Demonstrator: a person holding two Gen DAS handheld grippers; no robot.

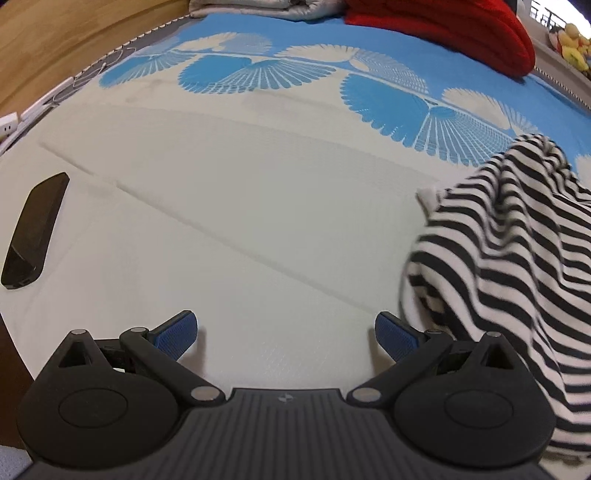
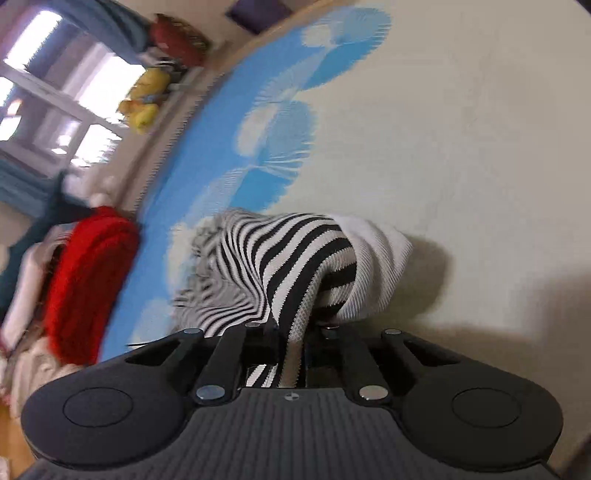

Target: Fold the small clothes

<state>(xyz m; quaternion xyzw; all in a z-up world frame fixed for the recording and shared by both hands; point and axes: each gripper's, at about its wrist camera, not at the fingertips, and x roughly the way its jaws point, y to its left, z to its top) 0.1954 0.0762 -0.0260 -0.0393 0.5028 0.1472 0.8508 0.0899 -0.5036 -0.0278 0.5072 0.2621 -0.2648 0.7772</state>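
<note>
Right wrist view has the striped garment [image 2: 280, 258] bunched up and lifted off the bed [image 2: 480, 129], black-and-white knit with a plain white ribbed edge beside the stripes. A fold of it runs down between the closed fingers of the right tool [image 2: 293, 332], which is pinched tight on the cloth. It looks light, soft and stretchy, the sort of knit that sags and drapes from wherever it is held, so one pinch lets the rest hang in a heap. I'd judge the better holds to be the ribbed hem or a seam corner, where the fabric is firmer and gives a straight line to fold along.

From the left wrist view the same garment [image 1: 517, 258] hangs just to the right of the left tool [image 1: 286, 332], whose blue-padded fingers stand wide apart with nothing between them, only pale sheet below. Further from the garment, a dark flat object [image 1: 33, 229] lies on the bed, and a red pillow [image 1: 443, 29] sits at its far end
</note>
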